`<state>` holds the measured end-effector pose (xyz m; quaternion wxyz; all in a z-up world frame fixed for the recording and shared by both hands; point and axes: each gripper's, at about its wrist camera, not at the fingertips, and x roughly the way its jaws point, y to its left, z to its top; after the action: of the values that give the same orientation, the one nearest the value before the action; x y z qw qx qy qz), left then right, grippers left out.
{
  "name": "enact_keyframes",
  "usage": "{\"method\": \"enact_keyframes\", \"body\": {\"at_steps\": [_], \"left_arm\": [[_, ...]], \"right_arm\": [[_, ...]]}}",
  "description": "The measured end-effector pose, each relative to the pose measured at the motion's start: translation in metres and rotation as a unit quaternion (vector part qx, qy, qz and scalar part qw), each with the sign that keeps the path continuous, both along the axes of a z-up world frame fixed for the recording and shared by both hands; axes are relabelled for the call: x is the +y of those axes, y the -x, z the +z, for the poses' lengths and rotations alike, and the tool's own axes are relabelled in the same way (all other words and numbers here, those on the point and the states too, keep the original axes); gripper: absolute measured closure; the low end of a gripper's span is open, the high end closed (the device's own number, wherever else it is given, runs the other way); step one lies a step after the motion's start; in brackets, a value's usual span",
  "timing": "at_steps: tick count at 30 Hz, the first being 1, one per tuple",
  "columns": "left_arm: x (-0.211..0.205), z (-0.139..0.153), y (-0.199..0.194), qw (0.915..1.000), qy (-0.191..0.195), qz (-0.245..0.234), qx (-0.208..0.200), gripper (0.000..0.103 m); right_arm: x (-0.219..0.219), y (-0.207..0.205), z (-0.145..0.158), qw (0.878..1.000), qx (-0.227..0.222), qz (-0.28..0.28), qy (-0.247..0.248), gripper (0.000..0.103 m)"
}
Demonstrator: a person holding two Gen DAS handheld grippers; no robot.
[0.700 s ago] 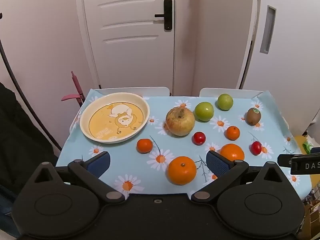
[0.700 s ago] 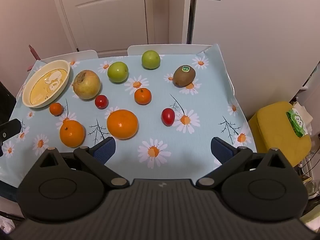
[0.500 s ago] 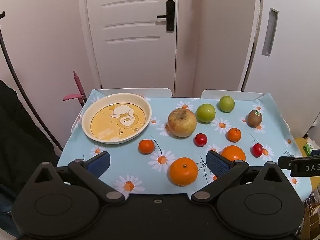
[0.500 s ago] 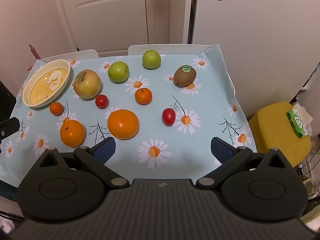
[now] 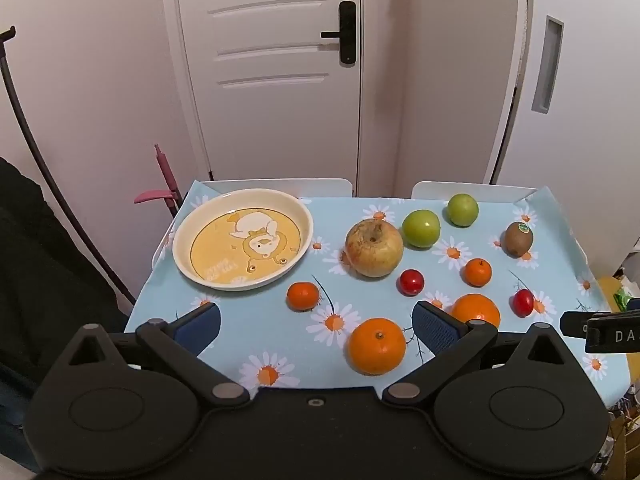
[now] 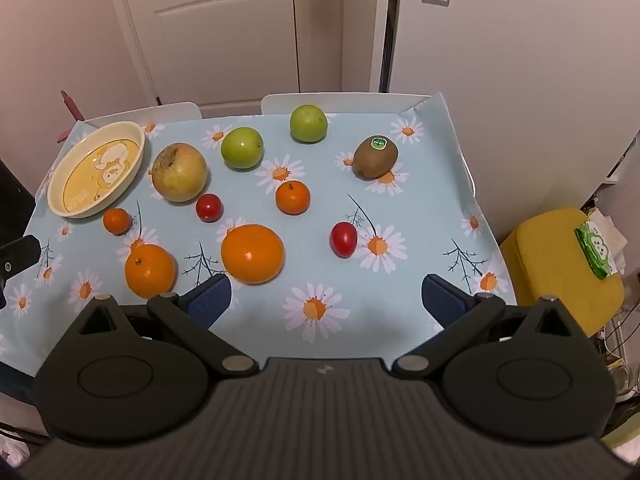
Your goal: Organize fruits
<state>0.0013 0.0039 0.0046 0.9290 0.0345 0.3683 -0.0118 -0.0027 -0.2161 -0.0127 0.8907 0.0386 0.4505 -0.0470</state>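
Loose fruit lies on a blue daisy tablecloth (image 5: 248,320). A yellow cartoon plate (image 5: 188,256) sits empty at the far left; it also shows in the right wrist view (image 6: 54,200). Near it are a large yellowish apple (image 5: 374,247), two green apples (image 5: 421,228) (image 5: 462,209), a kiwi (image 5: 518,238), two big oranges (image 5: 377,345) (image 6: 252,253), small tangerines (image 5: 303,296) (image 5: 477,272) and two red fruits (image 5: 411,282) (image 6: 343,239). My left gripper (image 5: 316,326) is open above the near edge. My right gripper (image 6: 326,300) is open above the near right.
A white door (image 5: 272,72) and walls stand behind the table. A yellow stool (image 6: 560,264) with a green packet (image 6: 596,250) stands right of the table. A pink-handled tool (image 5: 164,184) leans at the far left corner. Dark fabric (image 5: 36,264) hangs at the left.
Both grippers have shifted slightly: the left view has tilted up a little, the right view is almost the same. The fruit has not moved.
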Motion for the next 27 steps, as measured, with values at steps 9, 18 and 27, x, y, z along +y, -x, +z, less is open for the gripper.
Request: {"method": "enact_keyframes", "body": {"at_steps": [9,18,27], "left_arm": [[-0.0004,0.0008,-0.0004,1.0,-0.003,-0.005,-0.004,0.0],[-0.0007,0.0012,-0.0002,1.0,-0.002,-0.006,-0.005,0.0],[0.0016,0.0011,0.0011,1.0,-0.002,-0.002,-0.006,0.0]], "right_arm": [[-0.0009,-0.0022,-0.0001,1.0,-0.001,-0.001,-0.002,0.0],[0.0008,-0.0014,-0.0012,1.0,0.001,-0.002,-0.003,0.0],[-0.0003,0.0002,-0.0026,1.0,0.003,-0.004,-0.007,0.0]]}}
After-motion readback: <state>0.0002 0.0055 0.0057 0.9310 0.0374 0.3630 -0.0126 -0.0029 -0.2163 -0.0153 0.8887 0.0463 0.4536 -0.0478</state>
